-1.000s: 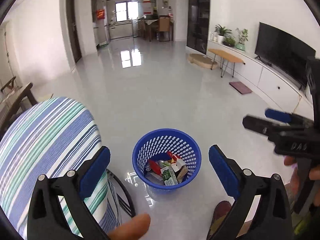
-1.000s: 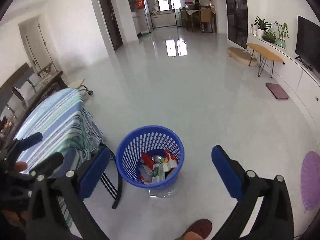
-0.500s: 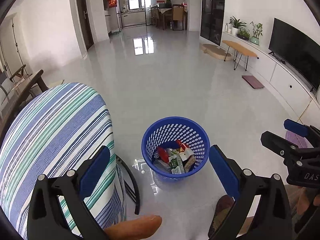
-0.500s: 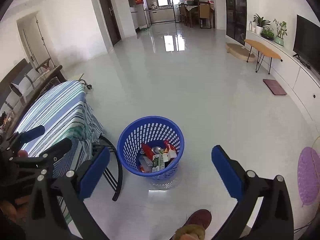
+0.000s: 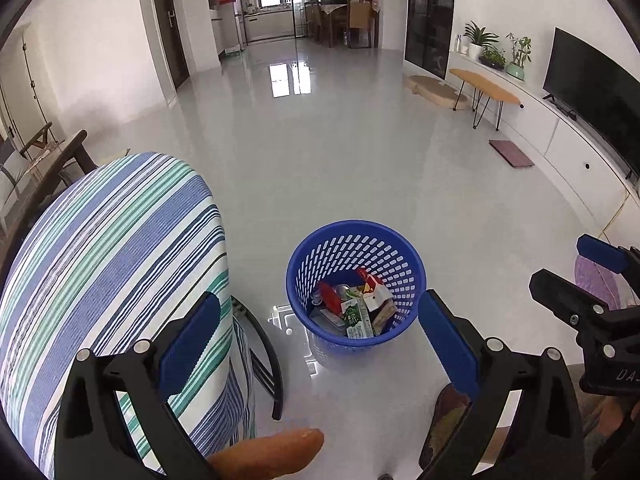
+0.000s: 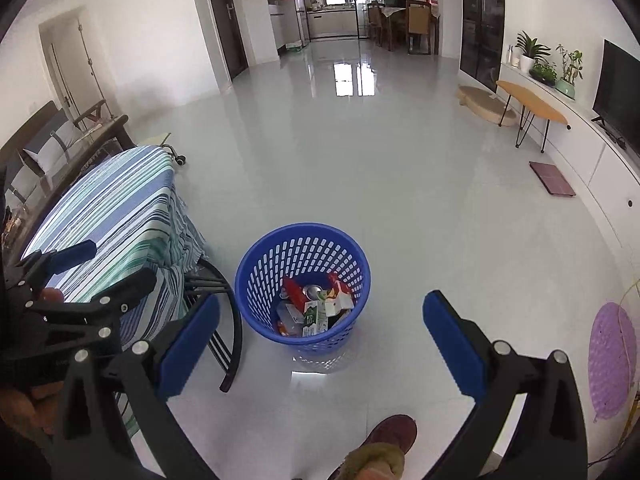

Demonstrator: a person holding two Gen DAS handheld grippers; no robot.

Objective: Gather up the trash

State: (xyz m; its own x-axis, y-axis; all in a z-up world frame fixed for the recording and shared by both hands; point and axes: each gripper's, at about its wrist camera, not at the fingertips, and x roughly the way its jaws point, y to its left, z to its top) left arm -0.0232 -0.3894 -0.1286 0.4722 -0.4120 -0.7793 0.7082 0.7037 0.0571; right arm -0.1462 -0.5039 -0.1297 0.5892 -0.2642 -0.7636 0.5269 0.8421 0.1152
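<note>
A blue perforated trash basket (image 5: 410,268) stands on the grey floor, holding cartons, a can and wrappers (image 5: 356,304). It also shows in the right wrist view (image 6: 256,272) with the same trash (image 6: 316,312). My left gripper (image 5: 320,340) is open and empty, above and in front of the basket. My right gripper (image 6: 322,338) is open and empty too, also over the basket's near side. Each gripper shows at the edge of the other's view: the right one (image 5: 568,276) and the left one (image 6: 104,264).
A table with a blue, green and white striped cloth (image 5: 104,256) stands left of the basket, with dark curved chair legs (image 5: 272,360) beside it. A purple mat (image 6: 612,360) lies at the right. A TV unit (image 5: 576,148) and small orange table (image 5: 484,88) line the right wall.
Both grippers have risen and pulled back a little, so the basket sits slightly farther off and more of the striped table shows. Both stay open and empty.
</note>
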